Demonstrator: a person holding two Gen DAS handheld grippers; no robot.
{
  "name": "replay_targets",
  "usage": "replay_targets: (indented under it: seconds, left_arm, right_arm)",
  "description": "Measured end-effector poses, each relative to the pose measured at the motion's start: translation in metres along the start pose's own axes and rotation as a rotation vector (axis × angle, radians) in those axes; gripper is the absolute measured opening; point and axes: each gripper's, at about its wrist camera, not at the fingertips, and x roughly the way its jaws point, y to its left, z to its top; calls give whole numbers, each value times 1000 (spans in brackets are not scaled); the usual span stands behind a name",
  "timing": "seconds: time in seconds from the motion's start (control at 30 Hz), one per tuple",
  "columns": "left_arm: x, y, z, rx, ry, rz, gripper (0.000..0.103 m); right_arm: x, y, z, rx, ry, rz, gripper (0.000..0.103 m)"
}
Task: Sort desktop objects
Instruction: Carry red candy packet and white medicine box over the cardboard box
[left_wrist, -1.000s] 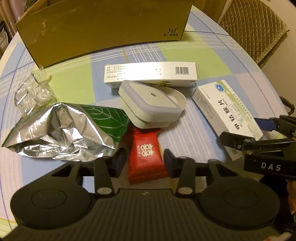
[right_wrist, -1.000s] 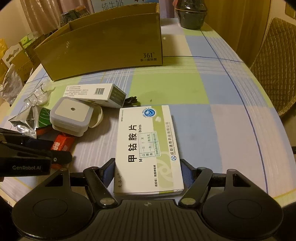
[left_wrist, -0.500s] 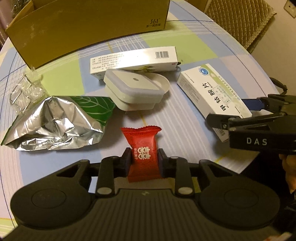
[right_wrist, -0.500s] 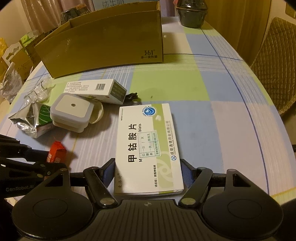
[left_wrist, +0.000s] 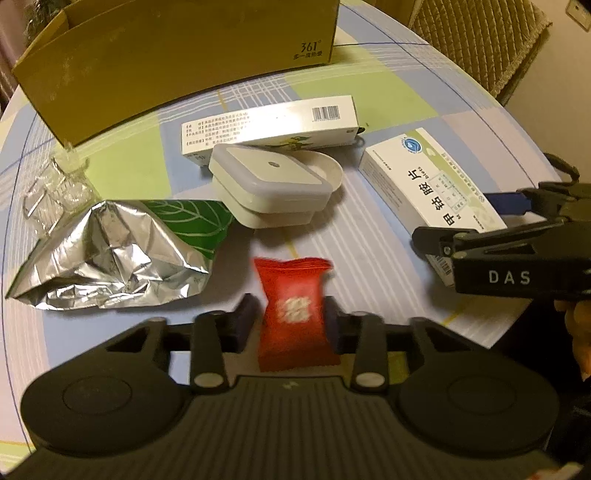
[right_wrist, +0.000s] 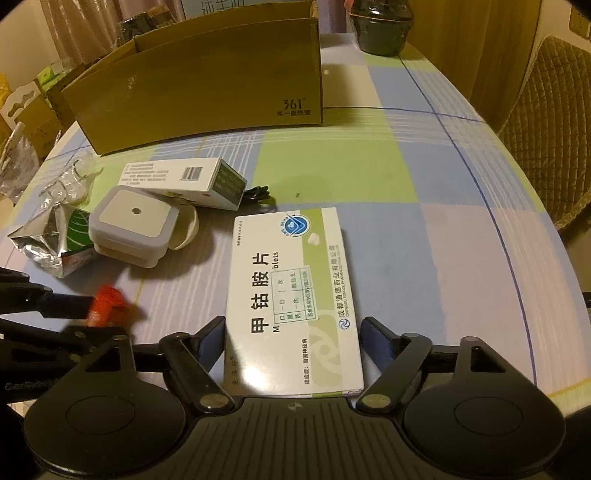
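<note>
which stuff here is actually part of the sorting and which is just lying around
In the job: red candy packet in the left gripper; white medicine box between the right gripper fingers; long box; foil bag; square container; cardboard box.

Lying about: chair; dark pot.

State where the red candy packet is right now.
In the left wrist view, the red candy packet sits clamped in the left gripper, just in front of the silver foil bag.

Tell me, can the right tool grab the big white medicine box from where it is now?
Probably yes. The right tool already has its fingers on either side of the white medicine box, which lies flat on the table with nothing on top. The jaws have just been opening and do not press on it yet, so it only needs to close.
</note>
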Motion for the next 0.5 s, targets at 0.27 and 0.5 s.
replay_targets:
  seconds: [0.27, 0.5]
  left_arm:
    - [-6, -1, -1, 23, -2, -10, 20]
    - [-19, -2, -3, 32, -22, -8, 20]
  right_arm:
    - [1, 6, -3, -46, -14, -31, 69]
    - [-12, 4, 0, -14, -49, -23, 68]
